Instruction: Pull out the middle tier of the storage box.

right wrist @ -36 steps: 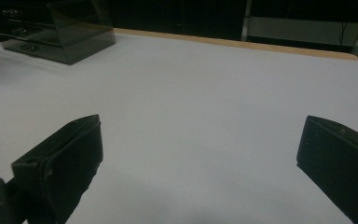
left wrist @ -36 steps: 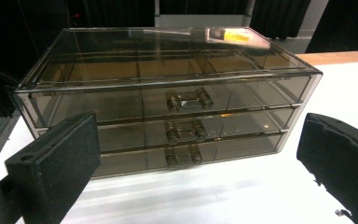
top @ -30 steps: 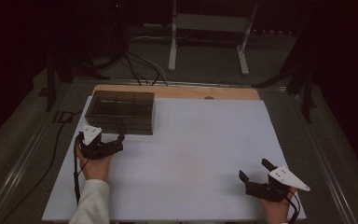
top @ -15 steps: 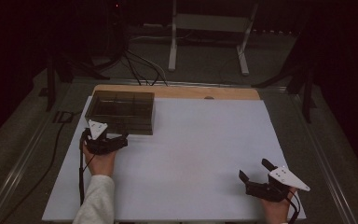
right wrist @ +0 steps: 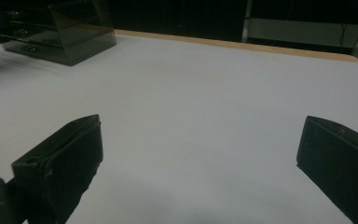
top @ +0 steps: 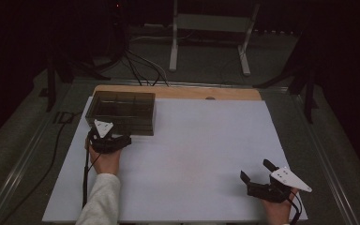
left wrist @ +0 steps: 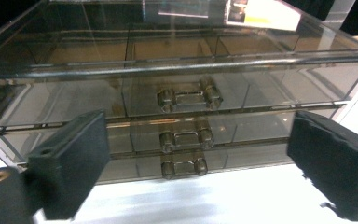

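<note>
We see a smoky, see-through drawer box [top: 122, 111] in the upper left of the high view, standing on the white sheet [top: 201, 154] that covers the counter [top: 178, 92], close to that sheet's far left corner. In the left gripper view its front fills the upper frame: three shallow drawers stacked one above another, each with a small clear handle at the middle, the top handle [left wrist: 189, 95], the middle handle [left wrist: 187, 138] and the bottom handle [left wrist: 184, 166] lined up almost straight down. Dividers show faintly inside the top drawer, and a pale label [left wrist: 262, 13] sits on the box's top at the upper right.

Just below the box in the high view we find the left tongs [top: 122, 138], held by a hand in a light sleeve [top: 101, 201]. In their own view the two black jaws stand far apart at the lower left and lower right, the handles between them but farther off; the pads touch nothing. The jaws have just been closing a little, with nothing between them.

The right tongs [top: 255, 170] sit at the lower right of the high view, well apart from the box, over bare white sheet. Their jaws gape wide and hold nothing. In the right gripper view the box [right wrist: 60, 35] appears small in the upper left corner.
</note>
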Available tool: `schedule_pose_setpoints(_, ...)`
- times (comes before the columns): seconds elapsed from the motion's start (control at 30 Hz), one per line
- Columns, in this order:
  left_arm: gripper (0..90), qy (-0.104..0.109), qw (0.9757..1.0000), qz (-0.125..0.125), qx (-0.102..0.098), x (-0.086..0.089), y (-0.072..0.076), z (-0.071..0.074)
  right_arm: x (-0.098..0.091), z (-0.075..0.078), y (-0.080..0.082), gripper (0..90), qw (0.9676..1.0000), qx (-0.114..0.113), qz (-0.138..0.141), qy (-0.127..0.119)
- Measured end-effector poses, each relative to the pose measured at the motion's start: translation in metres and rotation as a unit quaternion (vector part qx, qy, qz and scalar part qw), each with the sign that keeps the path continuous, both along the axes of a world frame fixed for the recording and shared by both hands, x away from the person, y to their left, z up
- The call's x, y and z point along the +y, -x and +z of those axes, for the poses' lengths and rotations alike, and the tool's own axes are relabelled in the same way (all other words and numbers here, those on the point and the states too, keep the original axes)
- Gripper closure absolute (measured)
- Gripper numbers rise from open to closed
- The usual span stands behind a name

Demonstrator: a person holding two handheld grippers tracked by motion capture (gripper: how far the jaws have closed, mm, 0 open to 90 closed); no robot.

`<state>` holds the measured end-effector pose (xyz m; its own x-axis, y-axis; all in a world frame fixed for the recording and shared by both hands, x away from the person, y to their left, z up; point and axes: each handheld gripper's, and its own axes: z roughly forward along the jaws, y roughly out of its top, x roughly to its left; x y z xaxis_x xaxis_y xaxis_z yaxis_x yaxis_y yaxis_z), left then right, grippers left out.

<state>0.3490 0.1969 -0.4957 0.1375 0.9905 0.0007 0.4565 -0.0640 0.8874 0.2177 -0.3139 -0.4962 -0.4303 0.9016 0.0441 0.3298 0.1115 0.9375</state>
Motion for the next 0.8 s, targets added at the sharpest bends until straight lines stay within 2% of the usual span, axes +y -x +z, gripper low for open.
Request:
schedule_pose_setpoints(0.03, 16.5, -0.006, 1.0000, 0.004, 0.003, -0.001, -0.001, -0.001, 0.000, 0.000, 0.000, 0.7, 1.0000, 0.000, 0.001, 0.000)
schedule_pose_setpoints(0.13, 18.0, -0.010, 0.9999, 0.009, 0.008, -0.003, -0.002, -0.003, 0.000, 0.000, 0.000, 0.7, 1.0000, -0.001, 0.001, 0.001)
schedule_pose_setpoints(0.17, 18.0, -0.013, 0.9995, 0.025, 0.015, -0.005, -0.003, -0.005, 0.000, 0.000, 0.000, 0.7, 1.0000, -0.002, 0.002, 0.001)
schedule_pose_setpoints(0.23, 26.9, -0.010, 0.9995, 0.026, 0.016, -0.006, -0.004, -0.006, 0.001, 0.000, 0.000, 0.7, 1.0000, -0.003, 0.002, 0.002)
schedule_pose_setpoints(0.27, 26.9, -0.009, 0.9992, 0.034, 0.018, -0.007, -0.005, -0.007, 0.001, 0.000, 0.000, 0.7, 1.0000, -0.004, 0.002, 0.002)
schedule_pose_setpoints(0.3, 32.4, -0.009, 0.9992, 0.036, 0.018, -0.007, -0.005, -0.007, 0.000, 0.000, 0.000, 0.7, 1.0000, -0.005, 0.002, 0.002)
schedule_pose_setpoints(0.43, 46.1, -0.002, 0.9994, 0.030, 0.019, -0.008, -0.007, -0.009, 0.000, 0.000, 0.000, 0.7, 1.0000, -0.005, 0.002, 0.002)
schedule_pose_setpoints(0.6, 51.9, -0.014, 0.9992, 0.025, 0.030, -0.009, -0.010, -0.015, 0.000, 0.000, 0.000, 0.7, 1.0000, -0.006, 0.002, 0.002)
schedule_pose_setpoints(0.8, 56.1, -0.022, 0.9987, 0.033, 0.031, -0.010, -0.012, -0.018, -0.001, 0.000, 0.000, 0.7, 1.0000, -0.007, 0.001, 0.002)
